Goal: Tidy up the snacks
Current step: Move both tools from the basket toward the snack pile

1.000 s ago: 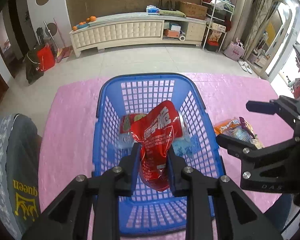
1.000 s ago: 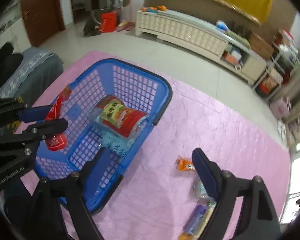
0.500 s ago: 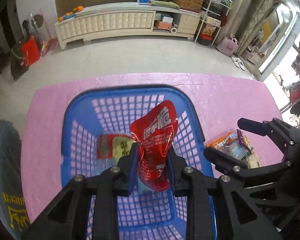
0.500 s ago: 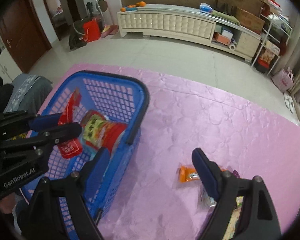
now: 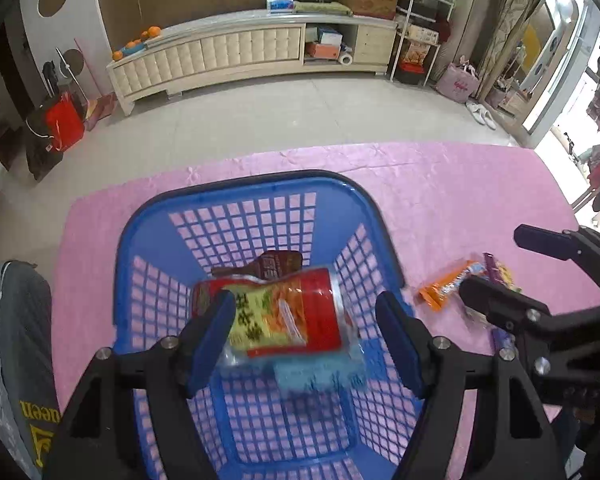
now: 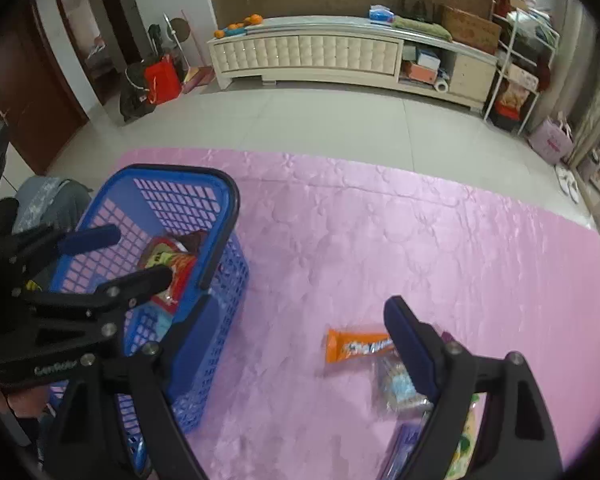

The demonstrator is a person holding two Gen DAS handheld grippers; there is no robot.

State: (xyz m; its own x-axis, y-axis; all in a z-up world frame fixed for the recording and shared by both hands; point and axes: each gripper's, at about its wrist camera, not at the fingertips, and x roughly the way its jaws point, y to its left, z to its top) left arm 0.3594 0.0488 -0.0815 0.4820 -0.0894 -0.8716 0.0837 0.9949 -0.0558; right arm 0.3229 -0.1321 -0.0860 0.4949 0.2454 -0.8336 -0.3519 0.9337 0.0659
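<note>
A blue plastic basket (image 5: pixel 252 184) stands on the pink tablecloth (image 5: pixel 440 184). Inside lie a red and yellow snack pack (image 5: pixel 284 312), a dark brown packet (image 5: pixel 278 264) behind it and a light blue packet (image 5: pixel 316 372) in front. My left gripper (image 5: pixel 306 340) is open and empty above the basket. My right gripper (image 6: pixel 300 344) is open and empty over the cloth, right of the basket (image 6: pixel 220 216). An orange snack bar (image 6: pixel 356 350), a clear packet (image 6: pixel 398 388) and a purple packet (image 6: pixel 404 448) lie by its right finger.
The person's grey clothing (image 5: pixel 16 352) is at the left edge. The table's far edge (image 6: pixel 340 164) meets a tiled floor with a long cream cabinet (image 6: pixel 312 54) behind. The right gripper shows in the left wrist view (image 5: pixel 500 272) over the loose snacks (image 5: pixel 448 284).
My left gripper has opened and let go of the red pouch, which is no longer in sight. The right gripper has swung right, toward the loose snacks.
</note>
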